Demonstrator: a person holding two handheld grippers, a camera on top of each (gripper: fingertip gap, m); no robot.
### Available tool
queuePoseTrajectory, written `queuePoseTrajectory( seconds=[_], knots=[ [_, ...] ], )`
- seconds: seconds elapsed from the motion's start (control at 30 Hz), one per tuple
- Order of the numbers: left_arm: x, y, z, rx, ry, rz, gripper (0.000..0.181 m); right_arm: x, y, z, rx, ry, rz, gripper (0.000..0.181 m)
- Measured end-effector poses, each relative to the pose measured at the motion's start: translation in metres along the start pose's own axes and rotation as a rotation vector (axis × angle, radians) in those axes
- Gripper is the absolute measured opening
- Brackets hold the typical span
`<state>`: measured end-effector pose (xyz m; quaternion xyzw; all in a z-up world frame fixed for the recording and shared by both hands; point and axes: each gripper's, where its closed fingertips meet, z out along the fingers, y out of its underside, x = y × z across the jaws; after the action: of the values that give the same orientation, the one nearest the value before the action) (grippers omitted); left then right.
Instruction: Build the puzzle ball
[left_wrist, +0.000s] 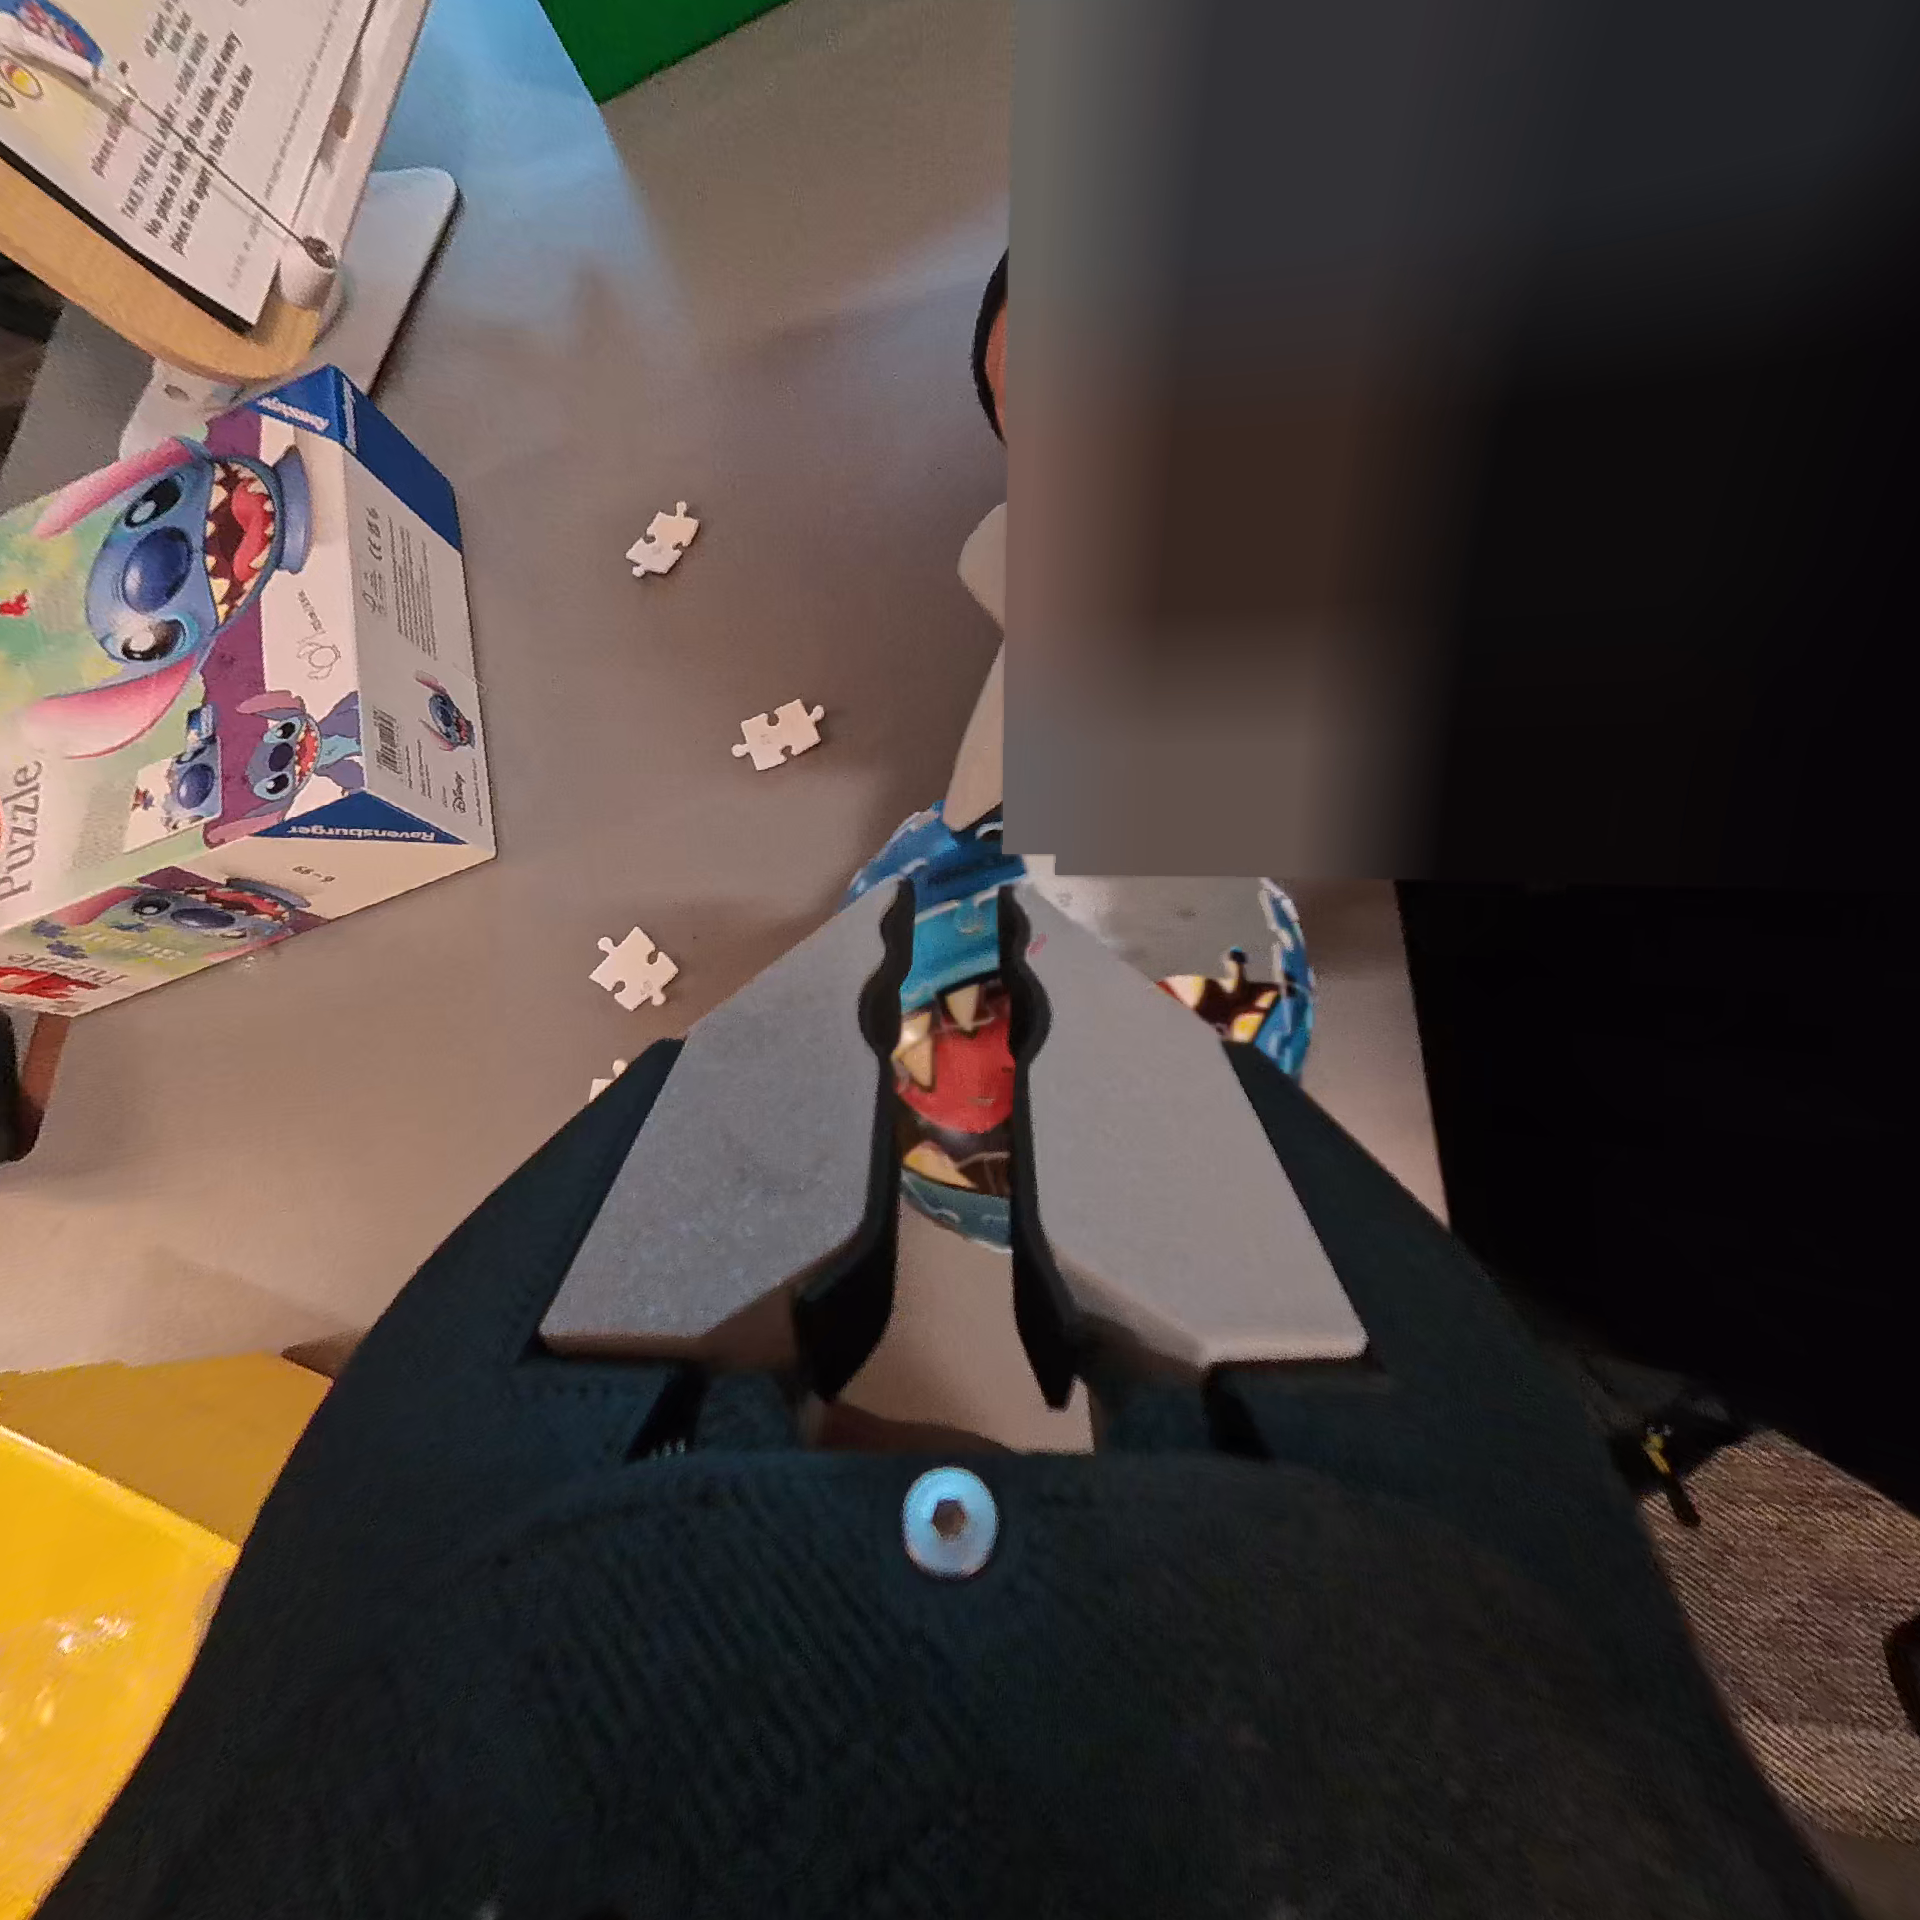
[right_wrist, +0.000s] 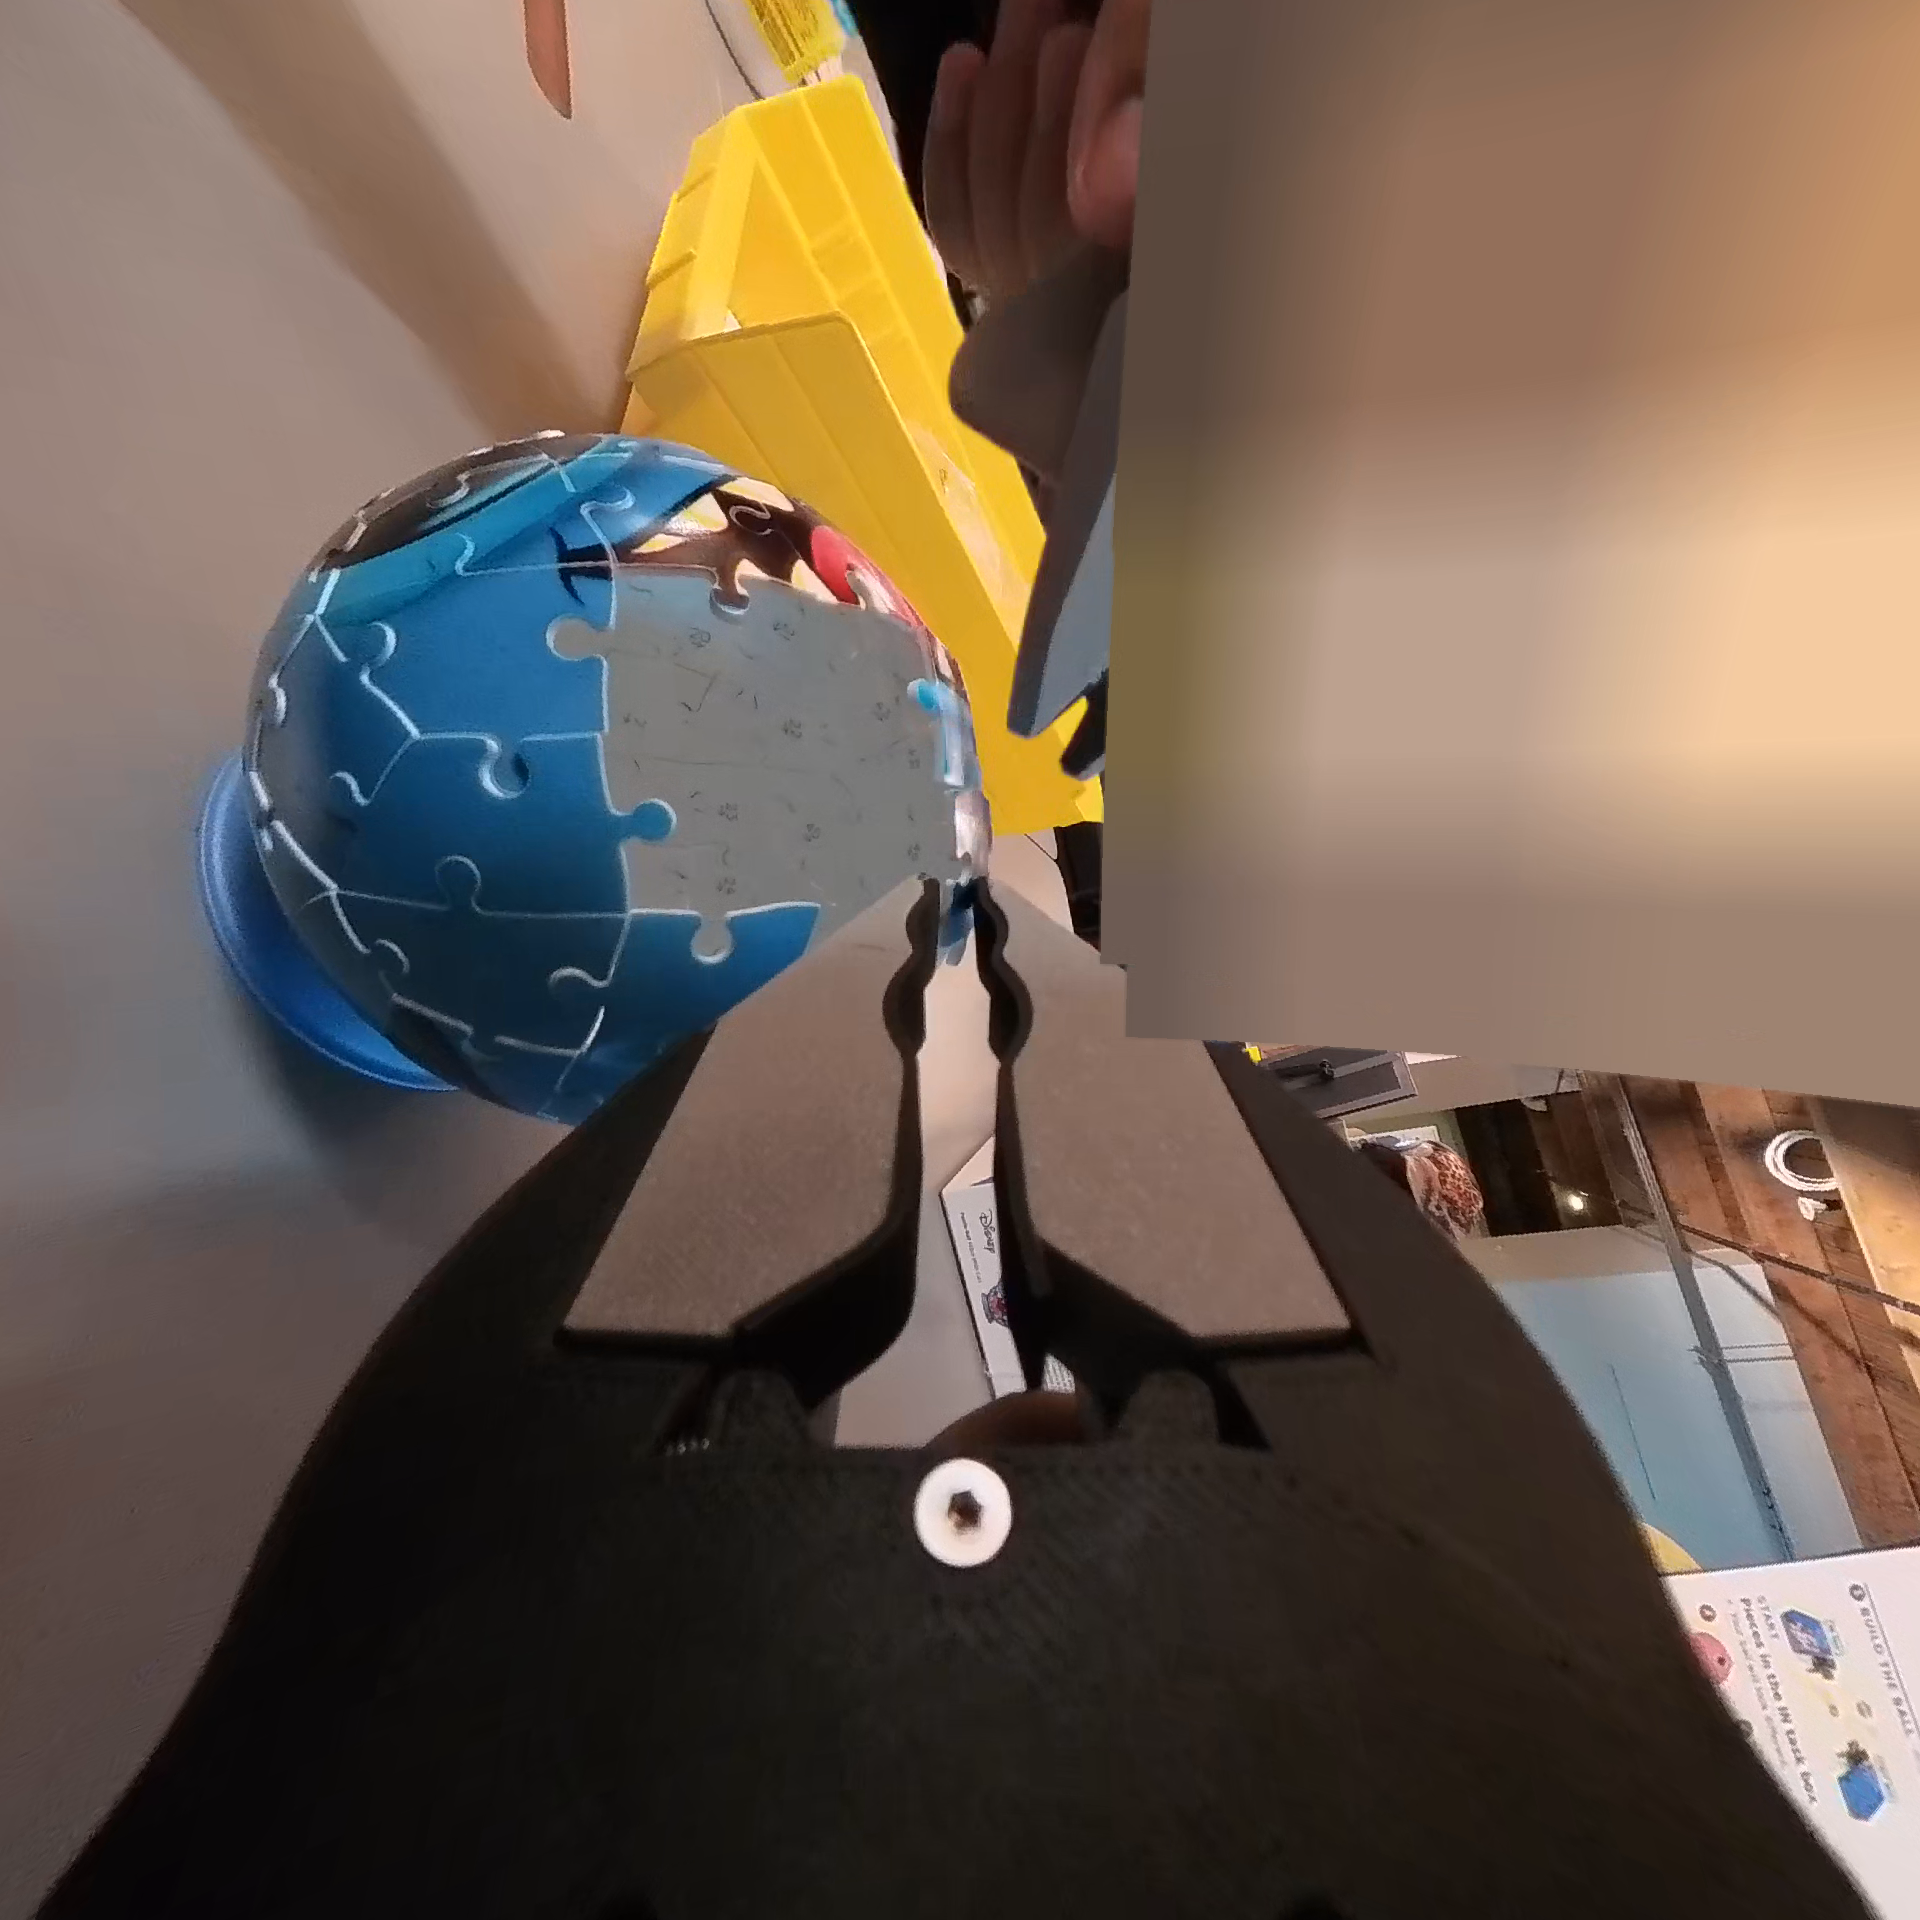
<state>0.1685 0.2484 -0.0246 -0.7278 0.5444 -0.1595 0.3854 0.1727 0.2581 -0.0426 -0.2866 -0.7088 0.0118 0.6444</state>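
Observation:
The puzzle ball (right_wrist: 447, 748) is blue and part-built. It sits on a blue ring stand (right_wrist: 234, 904) on the grey table, with its grey inside showing through an open gap (right_wrist: 769, 748). My right gripper (right_wrist: 951, 914) is at the rim of that gap, shut on a small blue puzzle piece (right_wrist: 951, 928). My left gripper (left_wrist: 958, 904) hovers over the ball (left_wrist: 956, 1091), its jaws a narrow gap apart with nothing seen held. The left gripper's grey finger also shows in the right wrist view (right_wrist: 1049, 540), just beside the ball's rim.
Three loose pieces lie white side up on the table (left_wrist: 662, 540) (left_wrist: 777, 734) (left_wrist: 634, 968). The puzzle box (left_wrist: 260, 665) stands at left, an instruction sheet on a stand (left_wrist: 197, 156) beyond it. A yellow bin (right_wrist: 821, 343) sits close behind the ball. A hand (right_wrist: 1029, 135) shows above the bin. Both grippers' tips are close together, under 4 cm apart.

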Motion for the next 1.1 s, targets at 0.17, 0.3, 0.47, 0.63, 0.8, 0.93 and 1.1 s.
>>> queuePoseTrajectory(
  seconds=[0.17, 0.3, 0.47, 0.63, 0.8, 0.93, 1.1],
  knots=[
    [0.006, 0.003, 0.005, -0.046, -0.023, 0.048, 0.015, 0.000, 0.000, 0.000, 0.005, -0.001, -0.003, 0.003],
    [0.008, 0.003, 0.010, -0.061, 0.029, 0.035, 0.021, -0.001, 0.000, 0.000, 0.009, -0.004, 0.006, 0.004],
    [0.014, 0.005, 0.010, -0.067, 0.089, 0.030, 0.023, -0.001, -0.001, 0.000, 0.013, -0.008, 0.006, 0.004],
    [0.018, 0.007, 0.010, -0.093, 0.086, 0.044, 0.029, -0.001, -0.001, 0.000, 0.020, -0.016, 0.011, 0.004],
    [0.015, 0.011, 0.011, -0.127, 0.045, 0.067, 0.027, -0.003, -0.002, 0.001, 0.025, -0.026, 0.017, 0.004],
    [0.013, 0.011, 0.011, -0.128, 0.043, 0.062, 0.024, -0.003, -0.002, 0.001, 0.028, -0.036, 0.017, 0.004],
    [0.013, 0.011, 0.010, -0.127, 0.037, 0.064, 0.026, -0.005, -0.002, 0.000, 0.042, -0.061, 0.047, 0.005]
  ],
)
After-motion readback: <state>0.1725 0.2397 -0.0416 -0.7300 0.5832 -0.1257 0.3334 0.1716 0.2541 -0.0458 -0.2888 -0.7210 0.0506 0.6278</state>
